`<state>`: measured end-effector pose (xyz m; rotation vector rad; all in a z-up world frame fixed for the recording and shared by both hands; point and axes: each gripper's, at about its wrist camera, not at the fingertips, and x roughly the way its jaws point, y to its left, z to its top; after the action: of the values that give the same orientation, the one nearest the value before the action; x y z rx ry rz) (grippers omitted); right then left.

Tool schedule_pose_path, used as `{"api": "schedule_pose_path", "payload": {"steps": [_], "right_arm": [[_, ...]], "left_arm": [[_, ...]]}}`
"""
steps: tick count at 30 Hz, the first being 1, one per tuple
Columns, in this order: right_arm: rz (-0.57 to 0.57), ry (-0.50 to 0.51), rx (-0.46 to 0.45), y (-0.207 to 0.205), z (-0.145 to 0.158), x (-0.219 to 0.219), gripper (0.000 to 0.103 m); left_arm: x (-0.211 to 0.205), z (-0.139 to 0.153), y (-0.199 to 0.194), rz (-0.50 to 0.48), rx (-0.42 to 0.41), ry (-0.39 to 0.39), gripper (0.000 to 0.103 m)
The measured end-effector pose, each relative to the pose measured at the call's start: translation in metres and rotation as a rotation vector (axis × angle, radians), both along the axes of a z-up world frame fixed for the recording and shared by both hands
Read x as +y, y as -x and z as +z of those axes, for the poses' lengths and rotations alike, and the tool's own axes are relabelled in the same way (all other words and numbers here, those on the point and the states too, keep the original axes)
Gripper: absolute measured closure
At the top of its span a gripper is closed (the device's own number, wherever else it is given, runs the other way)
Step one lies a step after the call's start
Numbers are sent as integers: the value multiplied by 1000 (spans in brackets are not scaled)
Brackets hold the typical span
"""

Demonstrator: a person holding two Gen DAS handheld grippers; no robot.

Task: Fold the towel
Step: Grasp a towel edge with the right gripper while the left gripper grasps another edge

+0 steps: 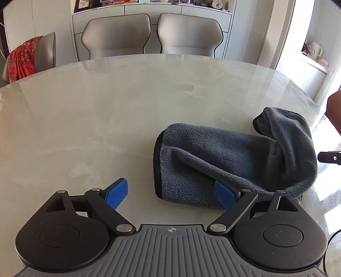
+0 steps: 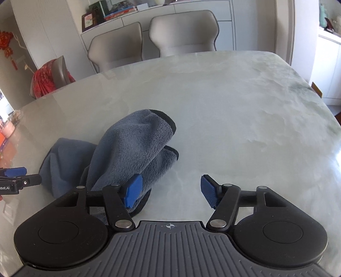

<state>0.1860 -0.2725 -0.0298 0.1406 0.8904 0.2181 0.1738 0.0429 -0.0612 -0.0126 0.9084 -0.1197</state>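
Note:
A dark grey towel (image 1: 230, 157) lies crumpled in a loose roll on the pale marble table (image 1: 106, 119), right of centre in the left wrist view. My left gripper (image 1: 171, 192) is open and empty; its right blue pad sits just in front of the towel's near edge. In the right wrist view the towel (image 2: 132, 147) is bunched up at the left. My right gripper (image 2: 170, 190) is open and empty; its left pad is just in front of the towel. The left gripper's tip (image 2: 15, 173) shows at the left edge there.
Two grey chairs (image 1: 149, 34) stand behind the table's far edge. A third chair with a red cloth (image 1: 23, 59) over it is at the far left. A cabinet with books and ornaments (image 2: 110, 12) lines the wall. The table's right edge (image 1: 319, 110) is close to the towel.

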Motion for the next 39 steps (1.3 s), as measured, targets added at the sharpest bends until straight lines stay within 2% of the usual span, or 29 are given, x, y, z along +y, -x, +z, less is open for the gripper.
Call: {"api": "schedule_pose_path", "payload": {"steps": [6, 7, 10, 12, 15, 16, 17, 18, 19, 22, 25, 27, 30, 32, 35, 39], "right_arm": [[22, -45, 22, -12, -11, 3, 43], [26, -57, 27, -13, -12, 3, 47], [45, -98, 40, -16, -17, 6, 53], [52, -126, 49, -17, -20, 7, 57], [67, -186, 54, -18, -22, 6, 75], [74, -211, 54, -18, -22, 6, 82], [81, -236, 54, -18, -23, 6, 88], [82, -256, 37, -17, -20, 6, 89], [82, -275, 20, -16, -17, 5, 91], [71, -333, -36, -16, -3, 1, 94], [71, -352, -116, -24, 25, -8, 96], [72, -321, -179, -33, 49, -11, 96], [54, -255, -252, -43, 77, -16, 96], [41, -214, -292, -43, 96, -20, 96], [37, -197, -307, -32, 110, -28, 96], [43, -155, -262, -8, 111, -27, 95]], "left_arm": [[-2, -11, -9, -11, 33, 22, 12], [-2, -13, -11, -13, 41, 30, 13], [-3, -18, -17, -16, 69, 67, 24], [-3, -22, -19, -17, 84, 96, 26], [-5, -24, -17, -24, 73, 89, 30], [-5, -24, -17, -28, 71, 86, 39], [-5, -23, -17, -35, 69, 92, 55], [-4, -23, -17, -43, 71, 109, 66], [-3, -22, -17, -47, 72, 129, 84], [2, -14, -16, -34, 48, 172, 85], [8, 4, -18, -20, -7, 200, 86], [12, 22, -21, -17, -60, 214, 86], [15, 46, -28, -17, -126, 194, 86], [17, 59, -31, -16, -156, 175, 92], [19, 71, -28, -22, -182, 184, 93], [15, 70, -10, -53, -155, 185, 93]]}}
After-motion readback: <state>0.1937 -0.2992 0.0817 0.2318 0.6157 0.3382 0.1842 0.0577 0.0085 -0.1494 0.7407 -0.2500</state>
